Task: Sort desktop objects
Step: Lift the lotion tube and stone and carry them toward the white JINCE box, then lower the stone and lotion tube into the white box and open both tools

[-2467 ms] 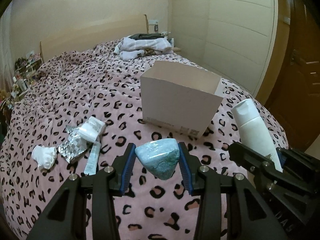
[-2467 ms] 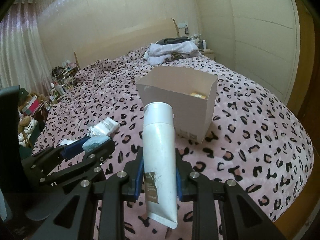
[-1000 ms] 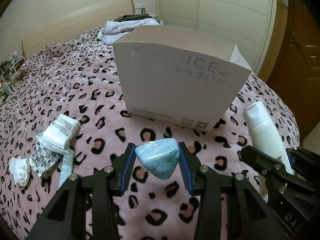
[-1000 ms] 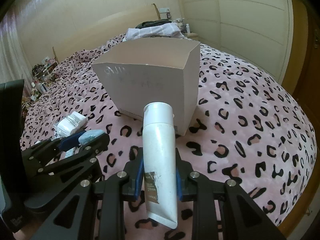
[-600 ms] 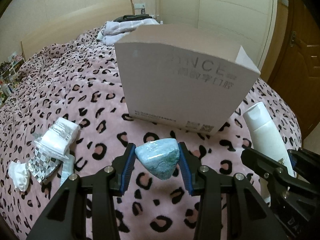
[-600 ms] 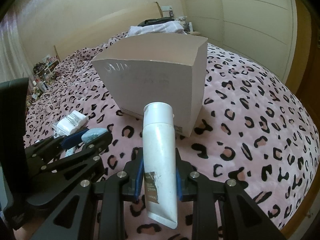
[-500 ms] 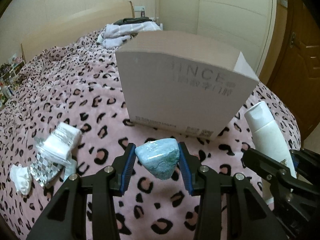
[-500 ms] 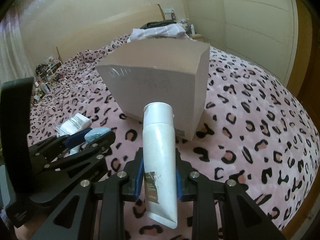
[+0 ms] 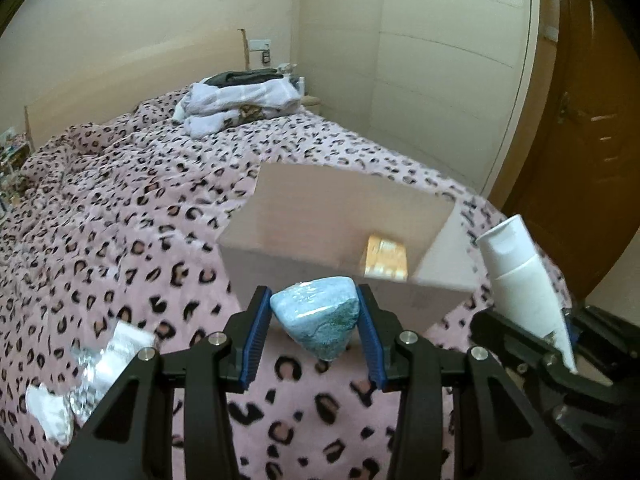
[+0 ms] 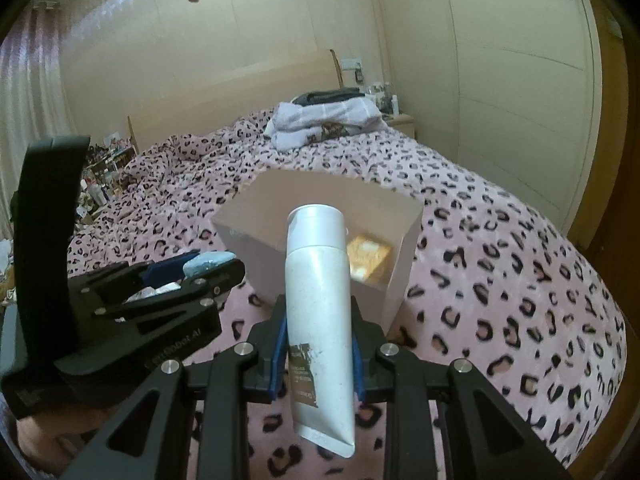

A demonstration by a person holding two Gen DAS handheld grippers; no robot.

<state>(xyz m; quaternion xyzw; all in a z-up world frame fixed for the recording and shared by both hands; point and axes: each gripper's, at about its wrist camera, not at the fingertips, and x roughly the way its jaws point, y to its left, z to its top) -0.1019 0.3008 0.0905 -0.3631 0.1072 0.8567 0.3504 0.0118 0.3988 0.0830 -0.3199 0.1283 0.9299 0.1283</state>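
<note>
Holding a blue pouch (image 9: 316, 325) in my left gripper (image 9: 313, 332), I am seeing its blue pads (image 9: 256, 338) pressing in on both sides of it, the gap no wider than the pouch itself. Just beyond those fingertips the box (image 9: 400, 210) is standing open on the bed (image 9: 132, 208), and a yellow packet (image 9: 386, 257) is lying inside it toward the right wall. Off to the left of the fingers, wrappers (image 9: 108, 364) and a tissue (image 9: 48, 410) are lying loose on the leopard cover, well apart from the box. My right gripper (image 10: 318, 356) is clamping a white tube (image 10: 320, 304) around its lower half, cap pointing ahead and tilting up, crimped end hanging back below the pads (image 10: 280, 354). From the right wrist the cap is covering part of the box opening, with the packet showing just right of it; whether the tube is over the box or short of it I cannot tell. The left gripper is sitting beside the right one, to its left, with the pouch peeking between its tips. Far ahead of both, folded clothes (image 10: 324, 122) are sitting near the headboard (image 10: 224, 92).
</note>
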